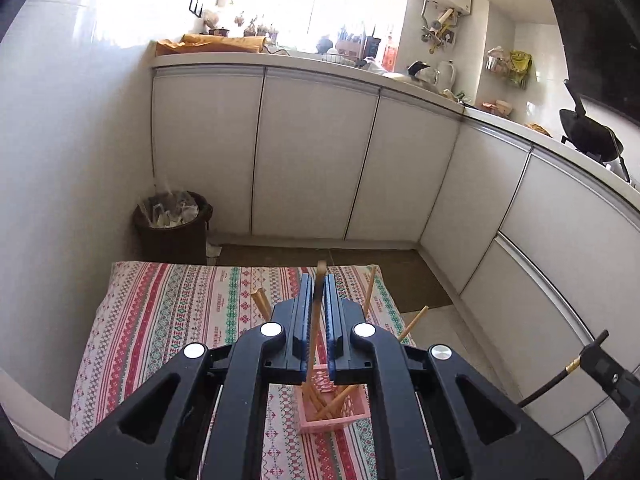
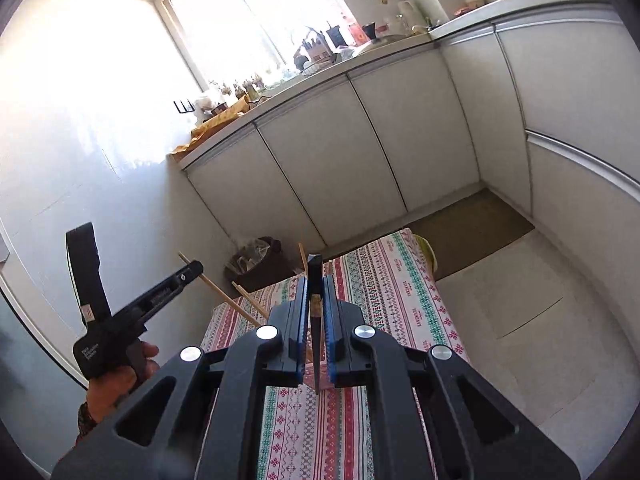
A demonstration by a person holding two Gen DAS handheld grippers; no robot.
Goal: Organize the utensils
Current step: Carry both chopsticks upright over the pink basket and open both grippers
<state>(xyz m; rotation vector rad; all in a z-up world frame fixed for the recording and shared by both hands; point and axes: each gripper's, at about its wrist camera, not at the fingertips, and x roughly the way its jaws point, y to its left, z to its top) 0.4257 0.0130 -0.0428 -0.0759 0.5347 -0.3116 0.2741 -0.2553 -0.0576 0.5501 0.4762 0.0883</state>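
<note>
My left gripper (image 1: 319,280) is shut on a wooden utensil handle (image 1: 316,320) that runs down into a pink basket (image 1: 340,416) on the patterned tablecloth (image 1: 168,320). The basket holds several wooden chopsticks (image 1: 334,402); more wooden sticks (image 1: 369,288) poke up around the fingers. My right gripper (image 2: 315,280) is shut on a black chopstick (image 2: 315,320) with a gold band, held upright above the tablecloth (image 2: 384,292). The left gripper's body (image 2: 120,320) and the hand that holds it show at the left of the right wrist view. The right gripper's chopstick tip (image 1: 560,376) shows at the right of the left wrist view.
A dark bin (image 1: 172,224) stands on the floor beyond the table's far left corner. White cabinets (image 1: 312,152) run along the back and right, under a cluttered counter. A black wok (image 1: 588,136) sits on the counter at the right. Tiled floor (image 2: 520,320) lies right of the table.
</note>
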